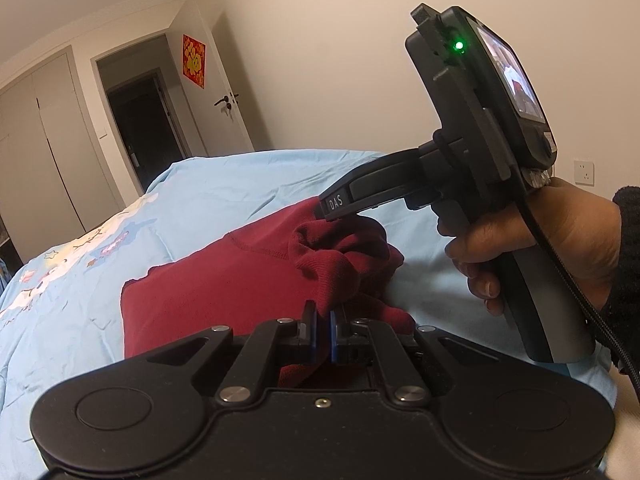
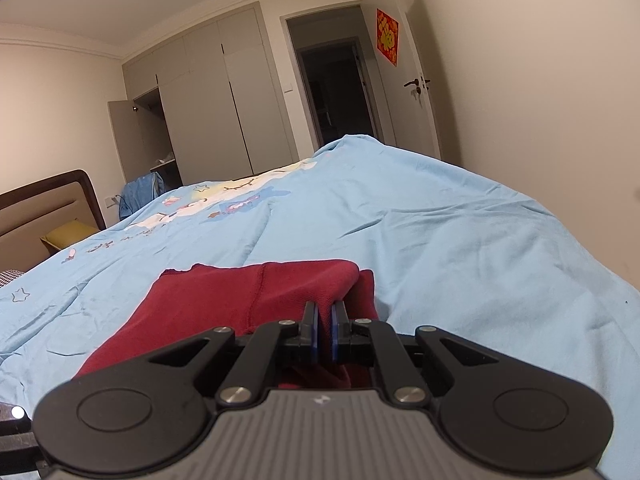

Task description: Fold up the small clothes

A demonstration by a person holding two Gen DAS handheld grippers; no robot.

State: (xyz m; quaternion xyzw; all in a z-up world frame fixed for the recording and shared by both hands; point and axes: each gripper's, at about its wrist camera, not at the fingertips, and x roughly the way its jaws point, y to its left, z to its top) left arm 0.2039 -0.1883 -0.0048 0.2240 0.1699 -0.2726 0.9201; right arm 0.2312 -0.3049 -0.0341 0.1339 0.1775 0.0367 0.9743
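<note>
Ahead of both pairs of fingers spreads the light blue quilt (image 2: 420,216), soft and creased, with a pale cartoon print running off to the far left. On it, right in front of your fingertips, lies the dark red garment (image 1: 208,288), a knit with a stitched seam across it and a ragged-looking far left corner; its near edge is hidden under both tools.

Your left gripper (image 1: 324,322) has its blue-padded fingers drawn almost together, and a bunched ribbed fold of the garment reaches down to their tips; whether cloth is truly pinched between them is hard to say, since the gap looks thin and dark.

Your right gripper (image 2: 324,322) is likewise nearly closed, with red fabric lying just beyond and beneath the tips, rising into a smooth rounded fold on the far right side. From the left view, that same tool shows from the side: its black nose presses on the crumpled lump of cloth, just beyond the left fingers, and your right hand (image 1: 532,248) wraps its grey handle, a braided cable trailing past the wrist. The right view shows none of this, only the flatter garment. A small green light (image 1: 459,45) glows on the tool's upper housing.
</note>
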